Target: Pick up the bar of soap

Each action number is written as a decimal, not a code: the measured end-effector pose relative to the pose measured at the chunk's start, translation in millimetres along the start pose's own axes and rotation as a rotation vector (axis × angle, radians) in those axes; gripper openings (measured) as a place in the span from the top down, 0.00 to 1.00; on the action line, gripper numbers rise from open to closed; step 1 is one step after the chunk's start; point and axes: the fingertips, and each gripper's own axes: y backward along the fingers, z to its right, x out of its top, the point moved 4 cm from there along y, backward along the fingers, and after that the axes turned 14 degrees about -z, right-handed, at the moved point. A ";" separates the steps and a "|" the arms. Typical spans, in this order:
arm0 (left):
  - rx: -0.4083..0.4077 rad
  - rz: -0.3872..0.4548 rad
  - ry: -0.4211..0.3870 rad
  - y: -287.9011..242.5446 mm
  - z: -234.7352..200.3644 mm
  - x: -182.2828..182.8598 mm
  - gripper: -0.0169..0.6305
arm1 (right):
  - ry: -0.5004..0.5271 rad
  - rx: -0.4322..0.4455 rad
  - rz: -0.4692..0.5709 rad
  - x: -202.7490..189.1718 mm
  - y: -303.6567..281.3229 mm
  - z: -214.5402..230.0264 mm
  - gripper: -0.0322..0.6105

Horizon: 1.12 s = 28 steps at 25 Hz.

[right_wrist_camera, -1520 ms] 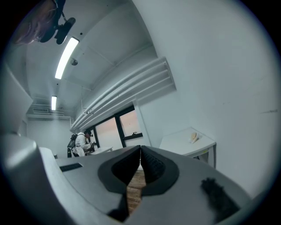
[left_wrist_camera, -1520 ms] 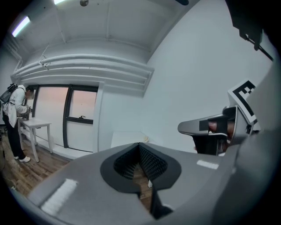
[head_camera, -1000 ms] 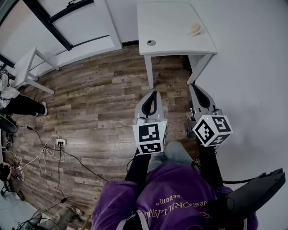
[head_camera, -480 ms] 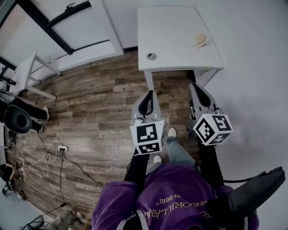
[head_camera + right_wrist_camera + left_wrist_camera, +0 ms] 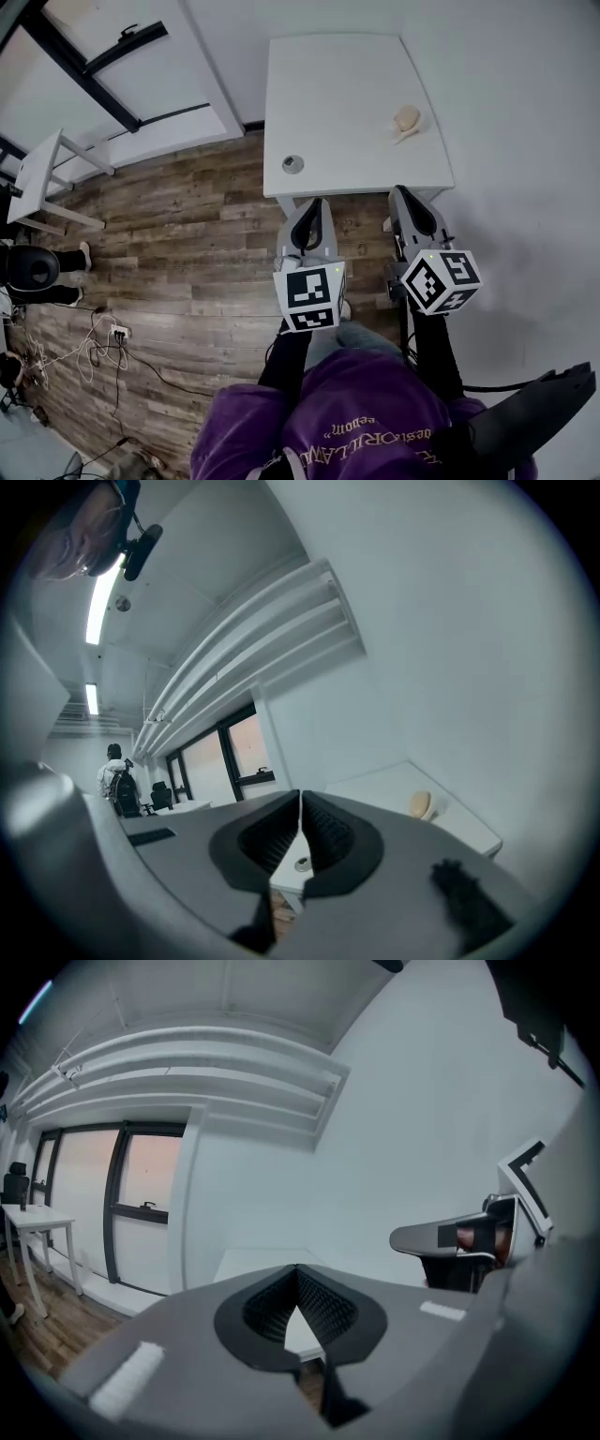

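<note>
A pale beige bar of soap lies on the white table, towards its right side; the right gripper view shows the soap far off on the tabletop. My left gripper hovers at the table's near edge, jaws shut with nothing between them. Over the table's near right corner my right gripper is also shut and empty. Both are well short of the soap. In the left gripper view the left gripper points across the table, with the right gripper's body at the right.
A round cable hole sits near the table's front left. A white wall runs along the right. Wooden floor lies to the left, with cables, a small white table and a person's legs at the far left.
The table has come closer in the head view and now reaches both grippers' tips. Both grippers stayed shut.
</note>
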 end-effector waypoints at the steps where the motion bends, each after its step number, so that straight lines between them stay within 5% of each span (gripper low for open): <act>1: -0.008 -0.002 0.001 -7.1 3.1 3.1 0.97 | -0.002 -0.005 -0.001 3.1 -3.5 5.6 0.93; 18: -0.054 0.047 -0.031 -136.0 -37.7 87.3 0.97 | -0.017 -0.080 0.021 70.5 -121.1 72.1 0.93; 28: -0.145 0.001 -0.078 -250.3 -73.4 122.5 0.97 | -0.109 -0.221 0.011 92.6 -215.7 143.2 0.93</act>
